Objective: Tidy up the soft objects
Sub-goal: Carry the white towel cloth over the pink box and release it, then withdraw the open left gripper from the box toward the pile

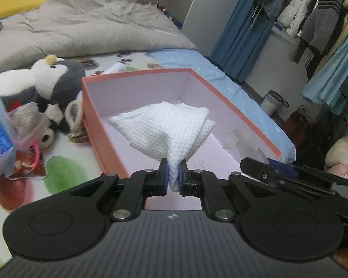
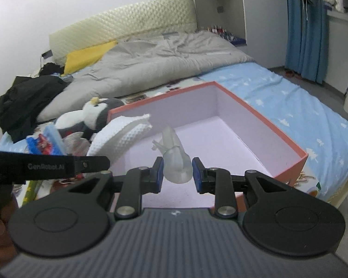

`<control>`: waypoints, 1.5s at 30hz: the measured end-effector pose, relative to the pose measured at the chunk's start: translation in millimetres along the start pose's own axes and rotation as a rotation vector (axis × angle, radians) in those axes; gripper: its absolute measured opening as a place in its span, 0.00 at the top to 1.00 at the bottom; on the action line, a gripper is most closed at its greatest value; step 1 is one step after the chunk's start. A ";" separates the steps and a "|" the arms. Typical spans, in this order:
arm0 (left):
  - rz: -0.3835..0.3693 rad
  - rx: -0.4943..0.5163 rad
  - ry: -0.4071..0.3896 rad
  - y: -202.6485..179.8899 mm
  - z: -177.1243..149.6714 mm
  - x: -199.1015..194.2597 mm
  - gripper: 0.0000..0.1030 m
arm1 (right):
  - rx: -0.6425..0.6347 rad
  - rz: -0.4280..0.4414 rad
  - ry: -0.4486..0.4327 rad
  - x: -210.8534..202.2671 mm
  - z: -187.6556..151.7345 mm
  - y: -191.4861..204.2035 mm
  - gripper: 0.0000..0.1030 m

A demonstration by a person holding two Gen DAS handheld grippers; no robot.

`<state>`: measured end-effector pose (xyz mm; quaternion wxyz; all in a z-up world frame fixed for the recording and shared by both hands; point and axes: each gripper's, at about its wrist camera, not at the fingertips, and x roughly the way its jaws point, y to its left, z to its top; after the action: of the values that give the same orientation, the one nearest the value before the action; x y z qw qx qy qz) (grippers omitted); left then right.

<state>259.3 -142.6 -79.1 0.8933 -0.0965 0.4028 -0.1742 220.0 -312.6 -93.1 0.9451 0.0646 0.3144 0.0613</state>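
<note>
My left gripper is shut on a corner of a white waffle-weave cloth and holds it over the open pink box on the bed. The cloth also shows in the right wrist view, at the box's left side. My right gripper is open over the box's near end, its fingers on either side of a translucent grey-white soft item without pinching it. That item shows in the left wrist view on the box floor. A penguin plush lies left of the box.
Snack packets and small items lie left of the penguin. A grey duvet, yellow pillow and black clothes lie further up the bed. Hanging clothes and a blue curtain stand to the right, past the bed edge.
</note>
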 end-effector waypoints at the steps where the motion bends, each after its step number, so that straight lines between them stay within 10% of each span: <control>1: -0.001 0.000 0.010 -0.4 5.4 7.8 0.90 | 0.004 -0.001 0.014 6.4 2.9 -2.9 0.70; 16: 0.014 0.000 0.188 8.7 54.2 135.8 0.87 | 0.034 -0.016 0.192 103.4 26.3 -48.4 0.69; 20: 0.033 -0.021 0.200 15.4 59.1 151.2 0.49 | 0.048 -0.016 0.205 116.2 24.8 -55.7 0.69; 45: 0.021 0.056 0.003 -7.1 22.1 0.1 0.47 | 0.081 0.045 0.079 11.3 5.1 -17.7 0.69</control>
<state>274.3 -148.4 -62.4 0.8969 -0.0668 0.4000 -0.1763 233.4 -328.7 -98.5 0.9269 0.1074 0.3522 0.0723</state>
